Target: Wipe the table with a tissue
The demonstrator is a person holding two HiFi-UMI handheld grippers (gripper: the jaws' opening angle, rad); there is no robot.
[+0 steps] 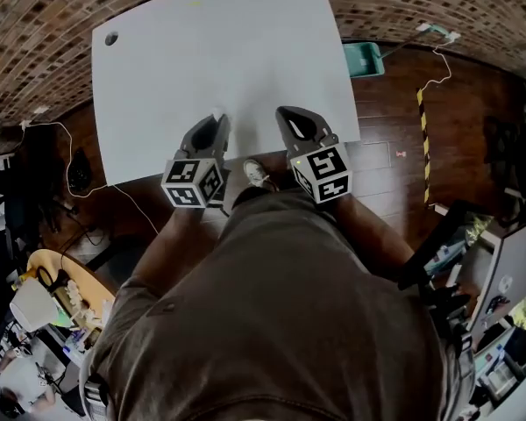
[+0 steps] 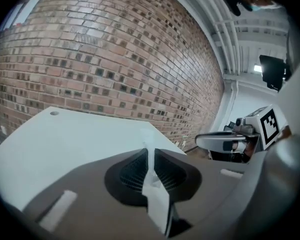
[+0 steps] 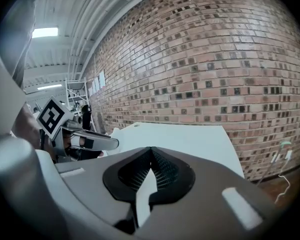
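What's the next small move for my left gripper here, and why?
Probably lower the left gripper until the tissue meets the table. Its jaws are shut on a thin strip of tissue, it sits over the table's near edge, and the tissue seems to hang above the surface, so wiping cannot start yet.

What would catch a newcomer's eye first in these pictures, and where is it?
The big white table dominates the head view, bare against the brick wall behind it. At its near edge the two tools sit side by side: the left tool is shut on a thin white tissue, and the right tool is shut with nothing between its jaws.
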